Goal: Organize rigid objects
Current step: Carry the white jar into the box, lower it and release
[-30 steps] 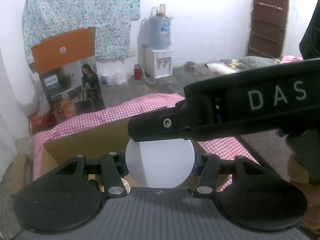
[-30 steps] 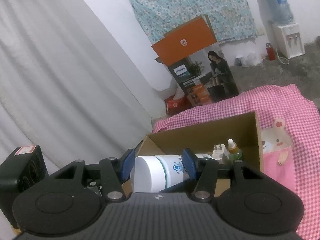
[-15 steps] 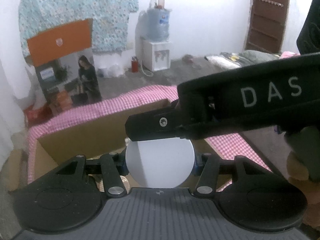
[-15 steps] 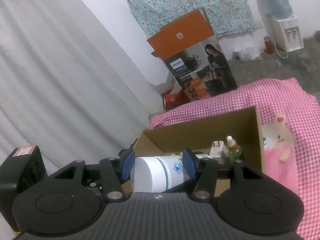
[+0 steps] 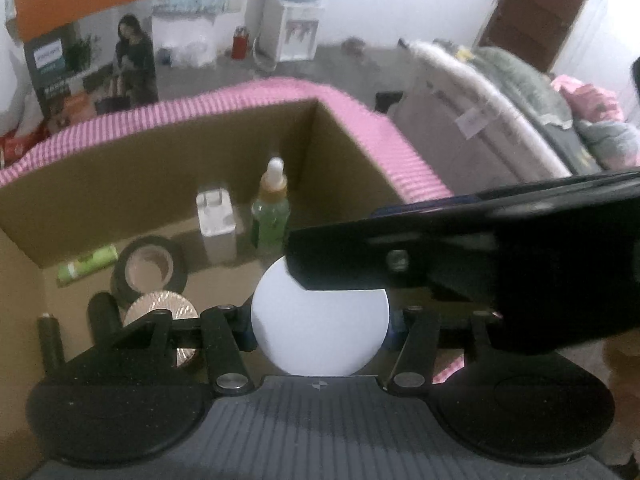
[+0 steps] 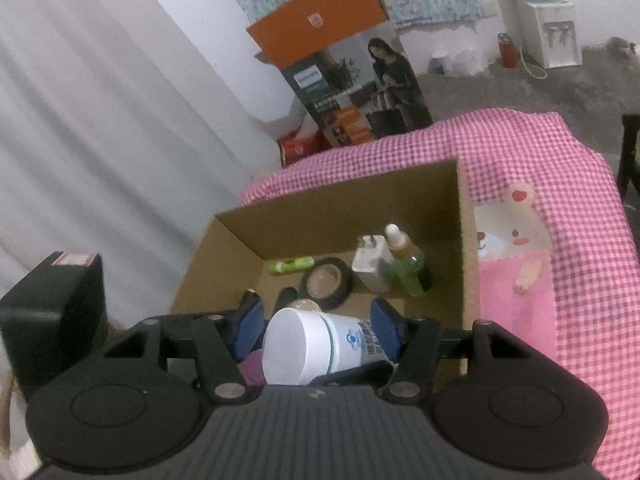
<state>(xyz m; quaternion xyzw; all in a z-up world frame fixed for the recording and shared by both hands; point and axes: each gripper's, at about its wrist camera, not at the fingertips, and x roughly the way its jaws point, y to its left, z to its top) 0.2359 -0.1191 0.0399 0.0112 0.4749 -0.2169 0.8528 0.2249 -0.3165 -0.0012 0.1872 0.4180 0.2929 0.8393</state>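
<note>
- The white cylindrical plastic jar is over the near edge of the open brown cardboard box.
- Left gripper: jaws clamp the jar.
- Right gripper: jaws have just been opening, jar between, pads apparently clear.

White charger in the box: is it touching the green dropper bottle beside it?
Apart. The left wrist view shows a strip of the cardboard box wall between the white charger and the green dropper bottle.
</note>
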